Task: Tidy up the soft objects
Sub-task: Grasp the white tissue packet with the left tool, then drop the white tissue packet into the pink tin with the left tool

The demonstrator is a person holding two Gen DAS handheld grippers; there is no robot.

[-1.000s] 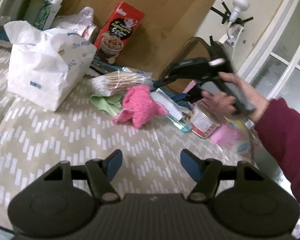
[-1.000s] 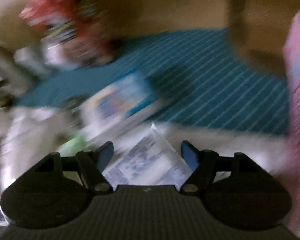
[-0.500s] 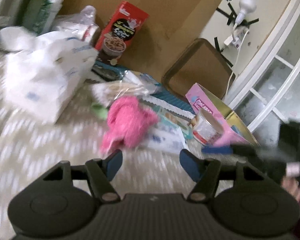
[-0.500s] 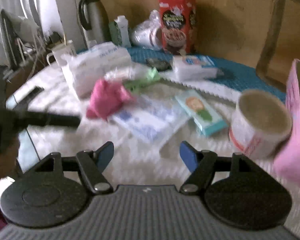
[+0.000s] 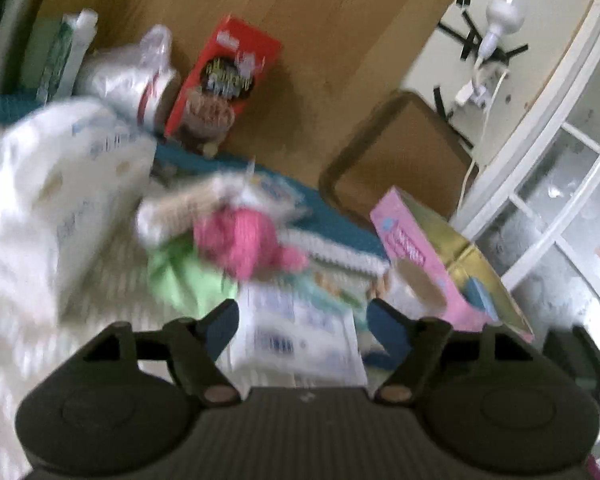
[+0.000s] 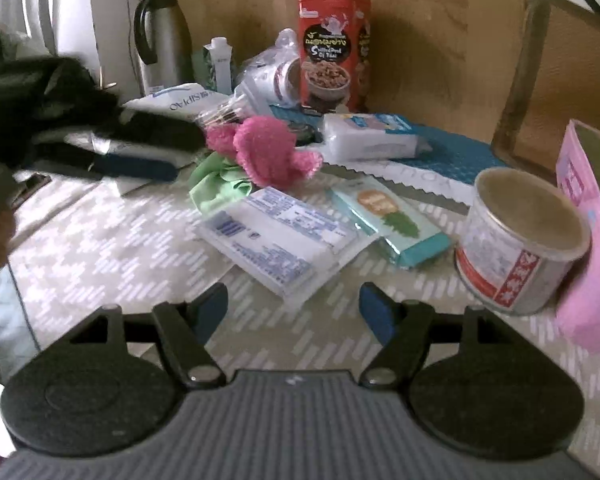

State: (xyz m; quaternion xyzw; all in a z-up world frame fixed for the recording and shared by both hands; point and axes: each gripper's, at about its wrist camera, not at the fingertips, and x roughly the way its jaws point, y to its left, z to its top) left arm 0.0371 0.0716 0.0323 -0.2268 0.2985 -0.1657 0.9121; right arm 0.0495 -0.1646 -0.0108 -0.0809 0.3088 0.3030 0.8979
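1. Fingers of the right hand-held gripper are spread wide with nothing between them; it is held low over the tabletop, facing the clutter, which suggests an approach rather than a grasp.
2. The left hand-held gripper is likewise open and empty, and is aimed at the same pile from the other side. In the right view it is seen at the left edge, dark and blurred, reaching towards the pink toy.
3. The pink toy is judged the likeliest soft target: it lies near the middle of the tabletop, partly on a green cloth, with a white packet and a teal packet just in front.
4. A tin stands to the right, touching or just beside a pink box; the box may be meant as a container, though that cannot be confirmed.
5. A red box is propped at the back against a brown board.
6. The left view is heavily motion-blurred, so the white bag and the bundle behind the toy cannot be read clearly.
7. The far side of the toy and most of the cloth under it are hidden.
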